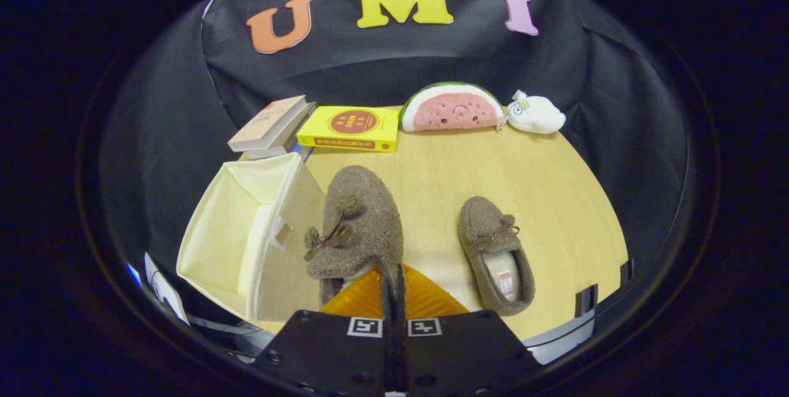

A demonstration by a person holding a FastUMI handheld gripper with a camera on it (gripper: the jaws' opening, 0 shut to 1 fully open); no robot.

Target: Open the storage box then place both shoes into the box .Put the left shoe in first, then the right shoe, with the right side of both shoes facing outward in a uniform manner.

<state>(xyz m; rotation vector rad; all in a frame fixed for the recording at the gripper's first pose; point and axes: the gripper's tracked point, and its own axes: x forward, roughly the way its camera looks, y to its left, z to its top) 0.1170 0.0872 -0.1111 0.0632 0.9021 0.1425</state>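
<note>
Our gripper (pixel 392 283) has its fingers pressed close together, pinching the heel rim of one brown shoe (pixel 357 224), which looks lifted off the counter (pixel 542 200). Its long axis runs straight ahead of us, toe pointing away. Just left of it the cream storage box (pixel 237 243) stands open, its mouth turned up and toward the shoe. The other shoe (pixel 496 252) lies flat on the counter to our right, well apart from the box. We judge the coming move a short leftward carry into that opening.
</note>
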